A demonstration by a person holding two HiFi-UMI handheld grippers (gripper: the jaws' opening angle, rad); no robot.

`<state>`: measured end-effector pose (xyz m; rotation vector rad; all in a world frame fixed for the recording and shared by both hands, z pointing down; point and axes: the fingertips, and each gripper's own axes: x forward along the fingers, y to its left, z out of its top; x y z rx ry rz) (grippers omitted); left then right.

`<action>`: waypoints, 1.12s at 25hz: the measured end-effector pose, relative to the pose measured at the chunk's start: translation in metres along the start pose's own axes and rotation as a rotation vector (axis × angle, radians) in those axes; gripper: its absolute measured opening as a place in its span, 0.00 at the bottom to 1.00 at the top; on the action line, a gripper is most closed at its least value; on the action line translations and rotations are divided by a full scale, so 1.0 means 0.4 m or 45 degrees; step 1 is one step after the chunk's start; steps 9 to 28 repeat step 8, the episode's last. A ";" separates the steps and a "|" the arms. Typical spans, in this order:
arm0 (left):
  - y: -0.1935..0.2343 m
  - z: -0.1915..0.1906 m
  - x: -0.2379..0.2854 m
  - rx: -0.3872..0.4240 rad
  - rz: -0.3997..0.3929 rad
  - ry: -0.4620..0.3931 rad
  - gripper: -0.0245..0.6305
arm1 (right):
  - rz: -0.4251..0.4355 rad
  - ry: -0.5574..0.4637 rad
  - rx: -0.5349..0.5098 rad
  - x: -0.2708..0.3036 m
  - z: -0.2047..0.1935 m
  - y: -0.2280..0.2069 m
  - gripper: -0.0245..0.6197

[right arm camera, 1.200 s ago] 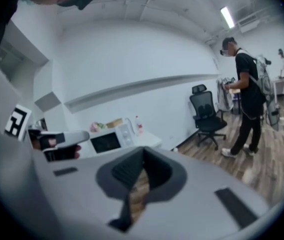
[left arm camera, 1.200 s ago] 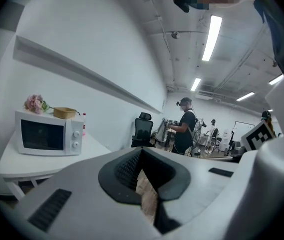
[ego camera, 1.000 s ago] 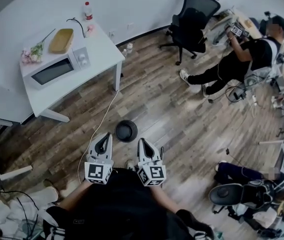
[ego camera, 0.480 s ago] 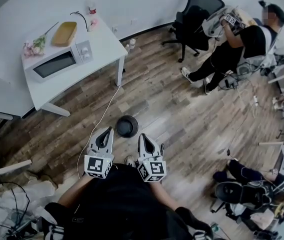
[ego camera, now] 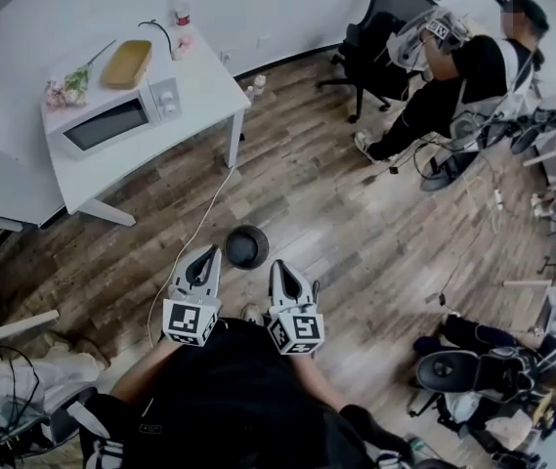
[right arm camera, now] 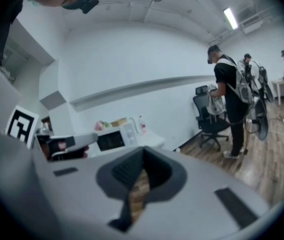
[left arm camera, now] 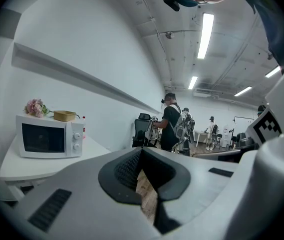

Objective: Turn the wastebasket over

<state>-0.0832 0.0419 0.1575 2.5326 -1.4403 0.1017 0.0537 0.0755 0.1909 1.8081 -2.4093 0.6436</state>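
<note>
Head view looks steeply down on a brown wood-plank floor [ego camera: 336, 213], where the small round black wastebasket [ego camera: 246, 247] stands just ahead of the two grippers. It shows from above as a dark circle with a paler rim; whether its mouth or its base faces up I cannot tell.

The left gripper [ego camera: 206, 258] has the wastebasket at about 1 o'clock from its tips, near but not touching. The right gripper [ego camera: 279, 270] has it at about 11 o'clock, also apart. Both point roughly level, side by side, their marker cubes close to the person's black-clothed body.

Each gripper's own view shows its jaws brought together, with nothing between them and only a narrow sliver of floor showing through the notch.

A thin white cable [ego camera: 196, 231] runs over the floor at 10 o'clock from the wastebasket, toward a white table [ego camera: 204, 91]. On that table sits a white microwave oven [ego camera: 111, 123] with a shallow yellow tray [ego camera: 126, 64] and pink flowers [ego camera: 61, 92] on top.

At 1 o'clock in the frame stands a black office chair [ego camera: 385, 27], and at 2 o'clock a standing person in a black shirt [ego camera: 468, 66].
</note>
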 end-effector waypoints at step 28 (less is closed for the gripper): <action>0.013 0.004 0.004 -0.039 0.005 0.001 0.09 | -0.003 0.017 -0.021 0.009 0.005 0.010 0.09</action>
